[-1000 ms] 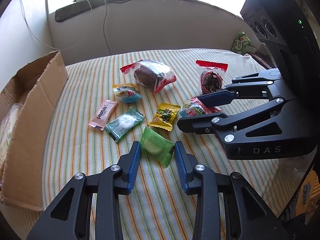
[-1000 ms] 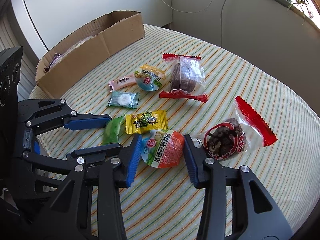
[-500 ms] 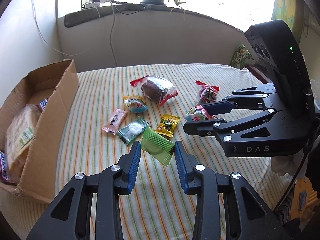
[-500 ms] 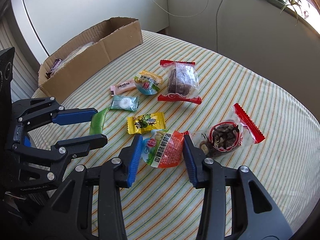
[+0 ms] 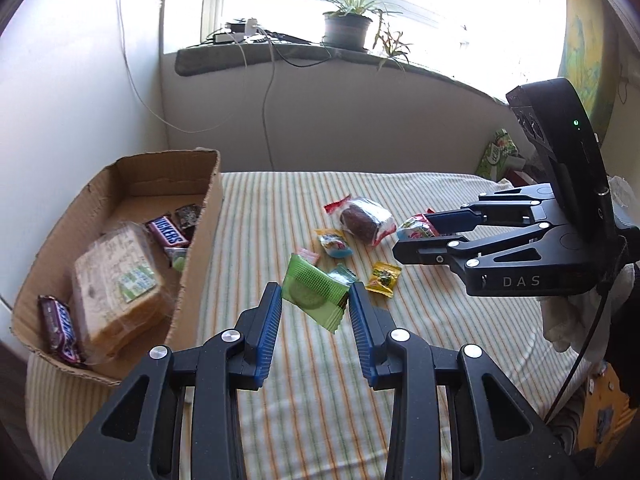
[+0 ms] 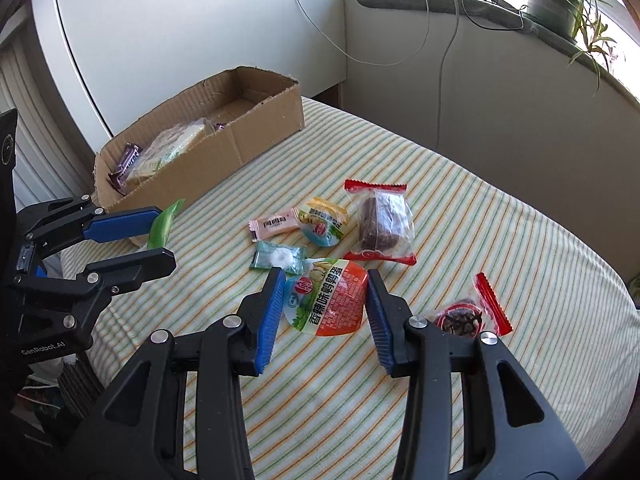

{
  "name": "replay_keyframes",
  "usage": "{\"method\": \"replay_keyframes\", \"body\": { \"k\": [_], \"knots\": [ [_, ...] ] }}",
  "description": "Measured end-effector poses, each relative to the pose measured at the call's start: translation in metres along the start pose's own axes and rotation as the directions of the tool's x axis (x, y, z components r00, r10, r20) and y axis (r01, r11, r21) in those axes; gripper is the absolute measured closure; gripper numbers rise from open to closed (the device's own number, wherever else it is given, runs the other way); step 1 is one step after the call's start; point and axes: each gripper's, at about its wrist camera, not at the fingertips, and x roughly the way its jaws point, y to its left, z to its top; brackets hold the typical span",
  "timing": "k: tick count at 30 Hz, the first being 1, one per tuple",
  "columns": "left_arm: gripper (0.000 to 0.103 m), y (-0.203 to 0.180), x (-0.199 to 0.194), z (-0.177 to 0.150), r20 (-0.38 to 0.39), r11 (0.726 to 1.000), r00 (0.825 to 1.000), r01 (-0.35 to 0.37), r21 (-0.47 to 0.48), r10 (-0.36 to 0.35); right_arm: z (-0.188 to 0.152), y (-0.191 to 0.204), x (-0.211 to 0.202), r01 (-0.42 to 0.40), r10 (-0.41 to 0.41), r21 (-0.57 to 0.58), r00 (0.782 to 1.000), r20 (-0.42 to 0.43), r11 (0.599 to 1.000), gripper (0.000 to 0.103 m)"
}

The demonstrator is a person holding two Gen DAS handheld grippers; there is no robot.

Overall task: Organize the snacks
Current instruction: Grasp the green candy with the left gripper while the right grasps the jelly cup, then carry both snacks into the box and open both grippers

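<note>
We see the left gripper (image 5: 314, 312) clamped on a flat green foil sachet (image 5: 313, 295), lifted beside the open brown cardboard box (image 5: 204, 236); only this view reveals a "SNICKERS" bar (image 5: 167, 233) inside. The right gripper (image 6: 326, 312) pinches an orange-and-white Chinese-lettered snack pouch (image 6: 326, 299) above the striped tablecloth (image 6: 460, 216).
</note>
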Motion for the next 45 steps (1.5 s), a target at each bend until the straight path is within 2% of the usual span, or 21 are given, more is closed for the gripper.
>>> {"method": "replay_keyframes", "body": {
  "k": [13, 23, 33, 45],
  "knots": [
    [0.070, 0.060, -0.025, 0.006, 0.054, 0.993, 0.994, -0.087, -0.076, 0.091, 0.052, 0.038, 0.003, -0.004, 0.007, -0.056, 0.999, 0.053, 0.998, 0.061],
    [0.070, 0.103, -0.029, 0.019, 0.071, 0.983, 0.988, -0.129, -0.129, 0.138, 0.092, 0.071, 0.024, -0.038, 0.044, -0.088, 0.997, 0.071, 0.995, 0.061],
    [0.070, 0.138, -0.009, 0.039, 0.044, 0.975, 0.984, -0.165, -0.149, 0.173, 0.123, 0.092, 0.060, -0.075, 0.080, -0.089, 0.995, 0.063, 0.993, 0.061],
    [0.070, 0.152, 0.020, 0.058, 0.020, 0.971, 0.979, -0.197, -0.137, 0.202, 0.135, 0.100, 0.092, -0.118, 0.122, -0.114, 0.992, 0.030, 0.987, 0.060]
  ]
}}
